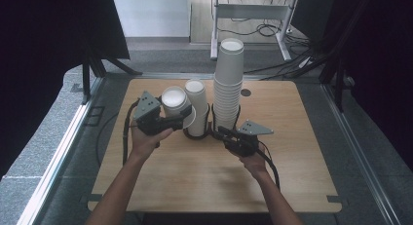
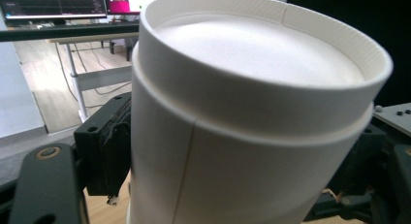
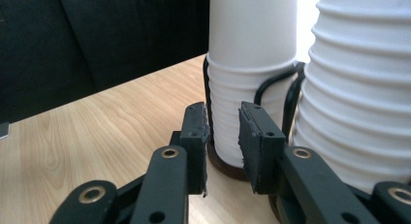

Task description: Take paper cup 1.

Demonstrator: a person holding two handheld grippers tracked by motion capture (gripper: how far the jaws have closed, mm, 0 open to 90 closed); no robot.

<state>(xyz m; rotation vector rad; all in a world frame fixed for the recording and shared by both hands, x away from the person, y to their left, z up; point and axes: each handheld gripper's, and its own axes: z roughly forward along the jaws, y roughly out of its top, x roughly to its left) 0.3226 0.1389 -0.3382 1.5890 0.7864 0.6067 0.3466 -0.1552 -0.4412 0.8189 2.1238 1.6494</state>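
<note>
High view: the left tool (image 1: 179,119) is clamped on a white paper cup (image 1: 174,102), holding it off the tabletop (image 1: 195,176) with its pale round end tipped up toward the camera. That cup sits just left of a short stack of cups (image 1: 197,108), close enough that I cannot tell whether they touch. Beside the short stack rises a tall stack of cups (image 1: 229,81), and both stacks stand in a black wire holder (image 1: 210,132) near the middle of the tabletop. The right tool (image 1: 225,133) points at the foot of the tall stack, close by the holder, with a grey plate on top of it and a hand gripping it from behind.

Left gripper view: the held cup (image 2: 252,117) lies across the frame, its recessed end facing up and to the right, and the black pads (image 2: 104,151) press against its wall on either side, so this tool is closed firmly on the cup.

Right gripper view: the right tool (image 3: 224,132) has its jaws a narrow gap apart with nothing between them. Its pads (image 3: 196,132) stand just short of the base of the short stack (image 3: 247,78), not touching it. The tall stack (image 3: 358,88) stands to the right, with a black wire of the holder (image 3: 271,86) curving between the two stacks
</note>
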